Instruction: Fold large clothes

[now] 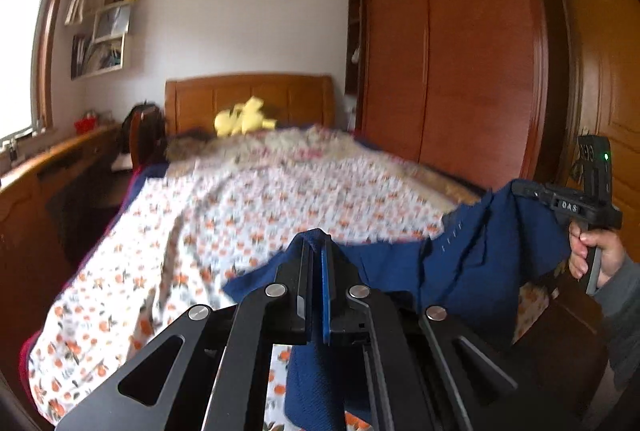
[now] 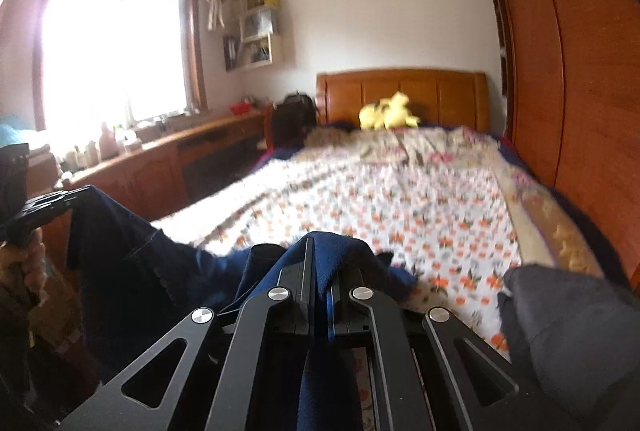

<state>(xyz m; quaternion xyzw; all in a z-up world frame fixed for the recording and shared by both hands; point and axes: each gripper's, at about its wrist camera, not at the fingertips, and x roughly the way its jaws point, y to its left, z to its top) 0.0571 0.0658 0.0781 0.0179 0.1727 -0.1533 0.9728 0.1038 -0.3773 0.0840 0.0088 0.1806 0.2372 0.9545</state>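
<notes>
A large navy blue garment (image 1: 480, 255) hangs between my two grippers above the foot of the bed. My left gripper (image 1: 318, 243) is shut on one edge of it; the cloth drapes down below the fingers. My right gripper (image 2: 316, 247) is shut on another edge, with the cloth bunched over its tips. In the left wrist view the right gripper (image 1: 524, 189) shows at the right, held by a hand, pinching the garment. In the right wrist view the left gripper (image 2: 86, 191) shows at the far left with the garment (image 2: 132, 255) hanging from it.
A bed with a floral orange-and-white sheet (image 1: 248, 207) stretches ahead to a wooden headboard (image 1: 248, 99) with a yellow plush toy (image 1: 244, 121). A wooden wardrobe (image 1: 460, 63) stands on the right, a wooden desk (image 2: 168, 155) under the window on the left. A grey folded cloth (image 2: 568, 327) lies at the bed's near right.
</notes>
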